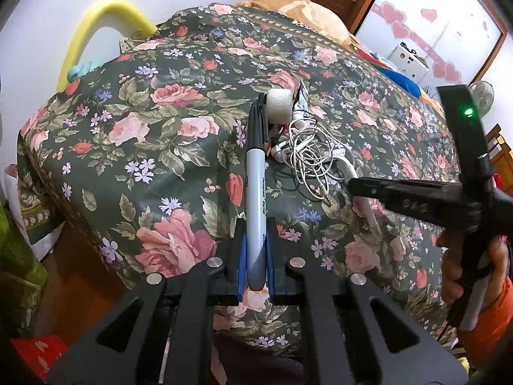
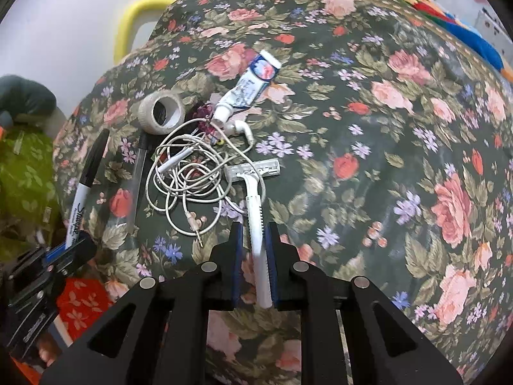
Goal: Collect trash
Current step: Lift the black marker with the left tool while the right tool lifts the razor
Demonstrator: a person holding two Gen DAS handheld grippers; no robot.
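Observation:
My left gripper (image 1: 255, 224) is shut on a grey Sharpie marker (image 1: 255, 173), which juts forward over the floral cloth (image 1: 144, 134). The right wrist view shows that gripper (image 2: 77, 247) and marker (image 2: 86, 186) at the left edge. My right gripper (image 2: 255, 226) points steeply down, shut on the handle of a white disposable razor (image 2: 253, 192) whose head lies on the cloth. From the left wrist view, the right gripper (image 1: 351, 187) comes in from the right. Beside the razor lie tangled white earphones (image 2: 189, 176), a tape roll (image 2: 162, 112), a toothpaste tube (image 2: 250, 86) and a clear pen (image 2: 139, 166).
The floral cloth (image 2: 384, 128) covers a raised surface whose edge drops off at the left and front. A yellow foam tube (image 1: 96, 32) stands behind it, with a green bag (image 2: 22, 166) and red fabric (image 2: 80, 304) below on the left. A hand (image 1: 465, 272) holds the right gripper.

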